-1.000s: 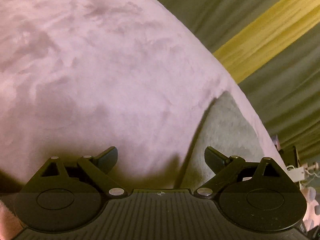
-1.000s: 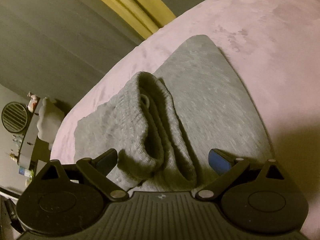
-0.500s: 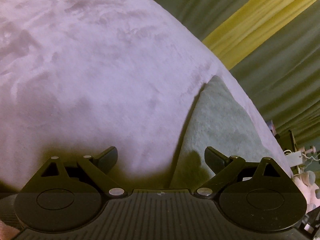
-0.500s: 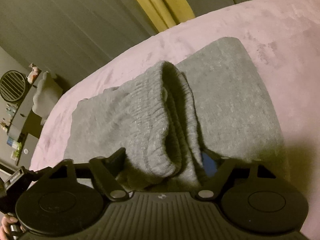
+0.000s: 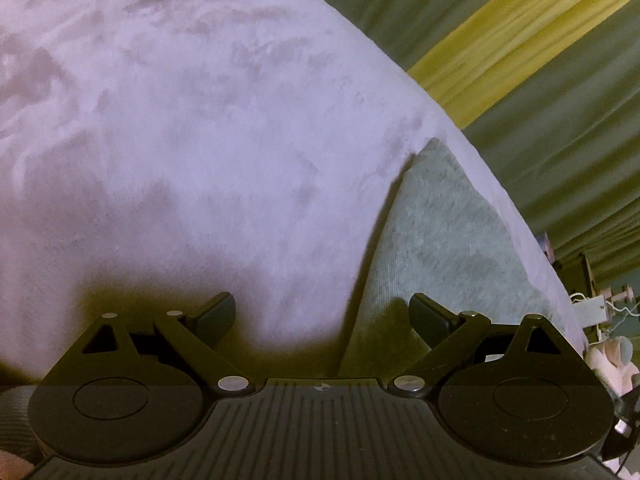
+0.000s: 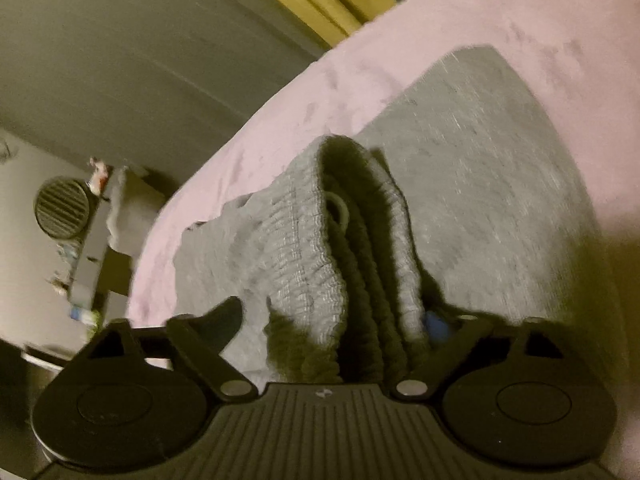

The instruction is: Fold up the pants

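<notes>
Grey knit pants [image 6: 480, 168] lie partly folded on a pink plush bed cover [image 6: 560, 32]. The ribbed waistband [image 6: 320, 248] stands bunched up between the fingers of my right gripper [image 6: 332, 320], whose jaws stand wide; the cloth presses against the blue-padded right finger [image 6: 434, 326] and stands clear of the left finger [image 6: 224, 318]. In the left wrist view a flat corner of the pants [image 5: 444, 240] lies at the right. My left gripper [image 5: 322, 314] is open and empty, low over the cover [image 5: 180, 140] at the pants' edge.
Dark green curtains with a yellow stripe [image 5: 520, 32] hang beyond the bed. A shelf with a round fan [image 6: 62, 208] and small items stands past the bed's left side in the right wrist view. Cluttered items [image 5: 600, 308] sit at the far right.
My right gripper closed somewhat on the waistband half a second ago and has widened again; the view has tilted and blurred. My left gripper has shifted slightly toward the pants' corner.
</notes>
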The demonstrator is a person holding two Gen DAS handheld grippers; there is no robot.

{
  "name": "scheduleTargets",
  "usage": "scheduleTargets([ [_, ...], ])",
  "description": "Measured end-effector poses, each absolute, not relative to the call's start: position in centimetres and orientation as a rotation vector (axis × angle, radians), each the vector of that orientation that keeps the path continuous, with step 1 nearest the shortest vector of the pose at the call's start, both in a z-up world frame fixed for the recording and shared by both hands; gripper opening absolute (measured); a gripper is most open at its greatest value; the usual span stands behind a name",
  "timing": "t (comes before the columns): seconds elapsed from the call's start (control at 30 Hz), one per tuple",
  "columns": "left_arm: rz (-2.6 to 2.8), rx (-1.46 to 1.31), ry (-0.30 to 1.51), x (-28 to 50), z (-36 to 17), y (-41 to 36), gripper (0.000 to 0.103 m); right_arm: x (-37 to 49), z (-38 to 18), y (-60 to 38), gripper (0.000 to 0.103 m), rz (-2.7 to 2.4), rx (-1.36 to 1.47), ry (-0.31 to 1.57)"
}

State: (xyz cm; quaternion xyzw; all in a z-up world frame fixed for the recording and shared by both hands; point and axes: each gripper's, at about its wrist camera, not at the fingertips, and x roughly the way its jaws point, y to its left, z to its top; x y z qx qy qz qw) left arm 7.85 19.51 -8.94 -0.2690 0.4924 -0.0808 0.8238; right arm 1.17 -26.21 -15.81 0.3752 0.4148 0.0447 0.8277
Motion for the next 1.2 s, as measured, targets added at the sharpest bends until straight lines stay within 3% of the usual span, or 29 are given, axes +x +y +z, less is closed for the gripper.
scheduleTargets([
  [0.13, -0.172, -0.574, 1.054, 8.0, -9.1, 19.4, 0.097, 1.0, -16.4, -27.1, 0.057, 0.131, 0.836, 0.877],
  [0.23, -0.171, -0.568, 1.059, 8.1, -9.3, 19.2, 0.097, 1.9, -17.1, -27.4, 0.071, 0.158, 0.898, 0.892],
  [0.3, -0.171, -0.568, 1.059, 8.0, -9.3, 19.2, 0.097, 2.6, -17.3, -27.3, 0.089, 0.195, 0.928, 0.896],
  [0.43, -0.169, -0.572, 1.061, 8.0, -9.4, 19.2, 0.097, 3.4, -16.7, -26.0, 0.092, 0.190, 0.856, 0.918],
  [0.47, -0.170, -0.573, 1.061, 8.0, -9.4, 19.2, 0.097, 3.4, -16.3, -25.6, 0.090, 0.187, 0.820, 0.917],
  [0.53, -0.170, -0.575, 1.061, 8.0, -9.4, 19.3, 0.097, 2.8, -15.9, -25.6, 0.069, 0.152, 0.787, 0.906],
  [0.57, -0.171, -0.576, 1.062, 8.0, -9.4, 19.3, 0.097, 2.4, -15.9, -25.9, 0.048, 0.140, 0.795, 0.905],
  [0.7, -0.171, -0.578, 1.063, 8.0, -9.4, 19.3, 0.097, 1.9, -16.8, -27.0, 0.046, 0.159, 0.916, 0.881],
  [0.9, -0.170, -0.577, 1.066, 8.0, -9.4, 19.2, 0.098, 3.1, -18.4, -26.9, 0.052, 0.152, 1.009, 0.920],
  [1.0, -0.166, -0.583, 1.069, 8.0, -9.5, 19.3, 0.098, 3.0, -17.1, -25.7, 0.044, 0.117, 0.915, 0.900],
  [1.2, -0.165, -0.596, 1.070, 7.9, -9.5, 19.3, 0.098, 2.3, -13.2, -24.2, 0.038, 0.129, 0.909, 0.797],
])
